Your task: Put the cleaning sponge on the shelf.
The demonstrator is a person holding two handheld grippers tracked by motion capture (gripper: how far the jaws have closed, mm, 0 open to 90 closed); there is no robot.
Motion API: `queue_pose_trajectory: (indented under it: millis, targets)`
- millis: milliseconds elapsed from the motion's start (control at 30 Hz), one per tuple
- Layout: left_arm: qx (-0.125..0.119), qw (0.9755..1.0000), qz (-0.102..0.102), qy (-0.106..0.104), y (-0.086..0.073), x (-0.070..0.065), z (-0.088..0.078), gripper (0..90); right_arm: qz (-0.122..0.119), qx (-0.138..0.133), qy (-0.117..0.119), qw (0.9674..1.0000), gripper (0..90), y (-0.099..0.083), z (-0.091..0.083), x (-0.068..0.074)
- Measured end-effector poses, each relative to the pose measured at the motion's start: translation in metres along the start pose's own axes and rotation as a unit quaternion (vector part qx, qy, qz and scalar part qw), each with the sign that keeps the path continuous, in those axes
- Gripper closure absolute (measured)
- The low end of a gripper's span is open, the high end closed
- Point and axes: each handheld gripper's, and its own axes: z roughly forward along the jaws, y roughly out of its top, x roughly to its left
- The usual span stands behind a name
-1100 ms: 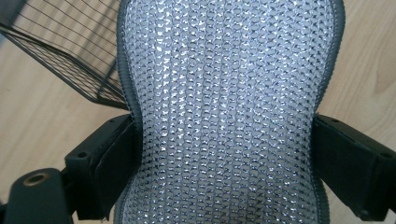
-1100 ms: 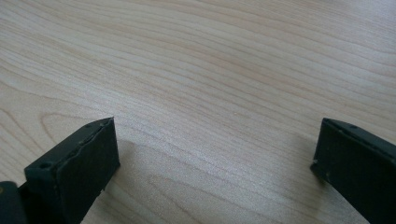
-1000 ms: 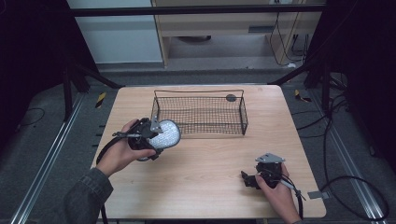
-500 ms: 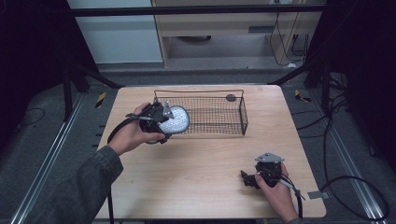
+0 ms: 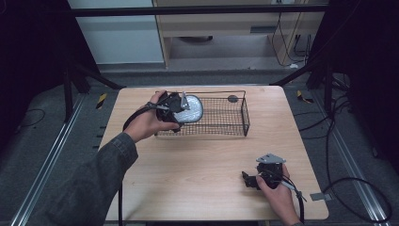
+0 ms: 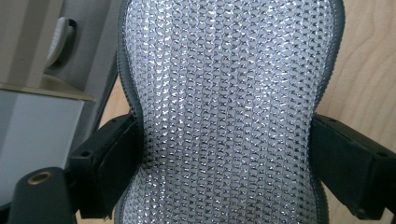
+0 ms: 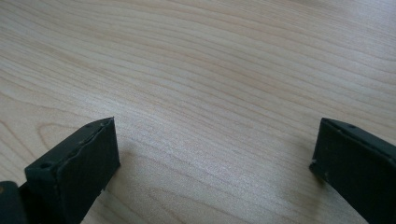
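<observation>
A silvery mesh-covered pad with a grey rim is held over the left end of the black wire basket. My left gripper is shut on it; in the left gripper view the glittering pad sits squeezed between both black jaws. My right gripper rests low on the table near the front right edge, held by a hand. In the right gripper view its jaws stand wide apart over bare wood, so my right gripper is open with nothing between its fingers.
The wooden table stands on a dark floor with rails and cables at both sides. A small dark round object lies behind the basket's back rim. A pale cabinet stands beyond the table.
My left gripper has carried the silvery pad up and to the right, from the table's left side to over the basket's left end. The right gripper has stayed put.
</observation>
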Motion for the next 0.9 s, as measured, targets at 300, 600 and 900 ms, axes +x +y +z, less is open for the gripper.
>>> queue_pose_trajectory:
  millis: [300, 600, 900]
  targets:
    - [-0.008, 0.9995, 0.008, 0.028, 0.006, 0.004, 0.003, 11.2, 0.005, -0.001, 0.003, 1.0000, 0.9, 0.000, -0.001, 0.001]
    - [-0.011, 0.9991, 0.015, 0.039, 0.005, 0.018, 0.009, 11.4, 0.005, -0.001, 0.003, 1.0000, 0.8, 0.000, 0.000, 0.001]
    - [-0.006, 0.9982, 0.033, 0.050, 0.006, 0.019, 0.017, 11.5, 0.005, -0.001, 0.003, 1.0000, 0.8, 0.000, 0.000, 0.001]
